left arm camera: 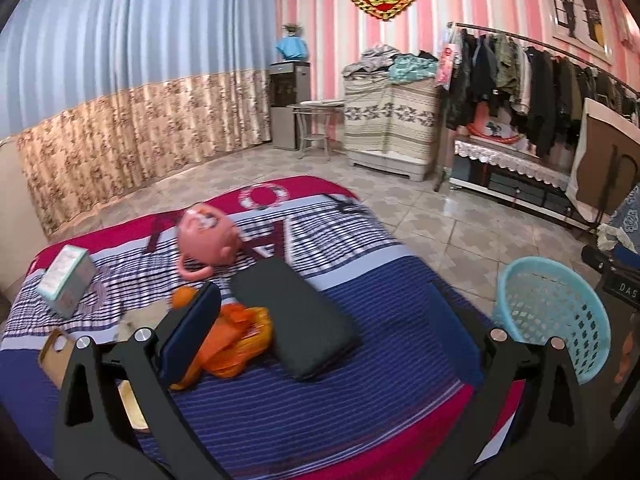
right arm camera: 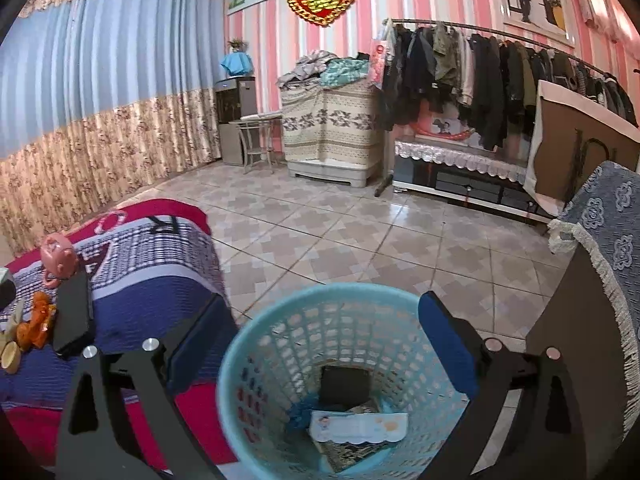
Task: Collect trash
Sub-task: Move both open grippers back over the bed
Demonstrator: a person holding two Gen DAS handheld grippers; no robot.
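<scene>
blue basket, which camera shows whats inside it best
The right wrist view: it looks straight down into the blue basket, showing a dark flat item and a white printed packet at the bottom. The left wrist view shows only its outside and rim beside the bed.

You've got a perforated plastic basket [right arm camera: 280, 344], semi-gloss; striped woven cloth bedspread [left arm camera: 340, 400], matt; crinkly glossy orange plastic bag [left arm camera: 236, 336]; matt dark case [left arm camera: 304, 320] (material unclear); shiny pink plastic teapot [left arm camera: 208, 238]; glossy floor tiles [right arm camera: 340, 232].
</scene>
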